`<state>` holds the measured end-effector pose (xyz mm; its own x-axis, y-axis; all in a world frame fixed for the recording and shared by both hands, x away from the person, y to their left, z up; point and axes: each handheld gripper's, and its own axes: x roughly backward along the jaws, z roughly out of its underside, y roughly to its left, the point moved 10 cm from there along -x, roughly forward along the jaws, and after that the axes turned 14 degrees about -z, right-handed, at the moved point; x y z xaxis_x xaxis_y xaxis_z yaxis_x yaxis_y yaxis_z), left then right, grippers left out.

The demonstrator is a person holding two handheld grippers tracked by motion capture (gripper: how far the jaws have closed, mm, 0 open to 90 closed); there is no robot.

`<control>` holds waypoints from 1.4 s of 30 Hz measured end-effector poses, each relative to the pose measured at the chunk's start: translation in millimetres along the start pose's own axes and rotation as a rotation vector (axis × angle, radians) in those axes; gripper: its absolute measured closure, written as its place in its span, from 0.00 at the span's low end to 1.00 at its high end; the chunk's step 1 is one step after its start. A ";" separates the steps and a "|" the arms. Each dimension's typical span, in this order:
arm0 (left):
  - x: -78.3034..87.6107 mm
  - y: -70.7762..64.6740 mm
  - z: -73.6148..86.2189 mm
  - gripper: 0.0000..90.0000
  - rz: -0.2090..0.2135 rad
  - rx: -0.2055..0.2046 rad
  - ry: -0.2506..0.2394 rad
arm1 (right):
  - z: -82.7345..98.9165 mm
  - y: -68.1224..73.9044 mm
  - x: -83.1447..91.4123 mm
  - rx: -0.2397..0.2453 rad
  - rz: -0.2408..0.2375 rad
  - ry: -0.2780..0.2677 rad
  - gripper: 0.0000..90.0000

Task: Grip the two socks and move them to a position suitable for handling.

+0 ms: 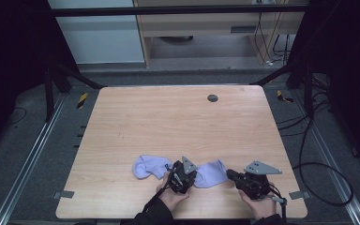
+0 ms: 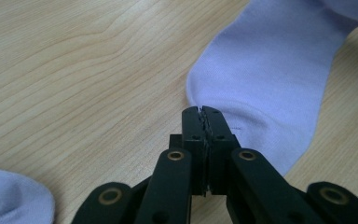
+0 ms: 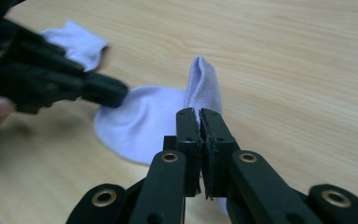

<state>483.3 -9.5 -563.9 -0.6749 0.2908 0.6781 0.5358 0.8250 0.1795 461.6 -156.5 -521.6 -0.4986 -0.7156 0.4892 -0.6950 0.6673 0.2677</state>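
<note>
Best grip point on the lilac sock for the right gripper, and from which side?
Probably the raised edge of the lilac sock at its right end. That fold stands up off the table, so jaws can close across it. Come in from the right, where the right gripper already sits.

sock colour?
Pale lilac, plain; the sock shows best in the left gripper view.

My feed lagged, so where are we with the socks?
Nothing looks finished: the lavender sock lies spread on the table. In hand: both jaws closed, the left hand-held gripper at its edge, the right hand-held gripper pinching its raised end. Any folding or moving remains.
</note>
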 end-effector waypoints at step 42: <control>-2.5 2.6 -2.1 0.99 0.011 0.019 0.016 | 22.9 -71.7 -8.9 -0.058 0.182 0.206 0.97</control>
<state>487.5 -9.1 -563.6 -0.6605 0.2922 0.6916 0.5333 0.8310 0.1582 504.0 -202.7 -564.1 -0.4928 -0.5294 0.6906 -0.5698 0.7961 0.2036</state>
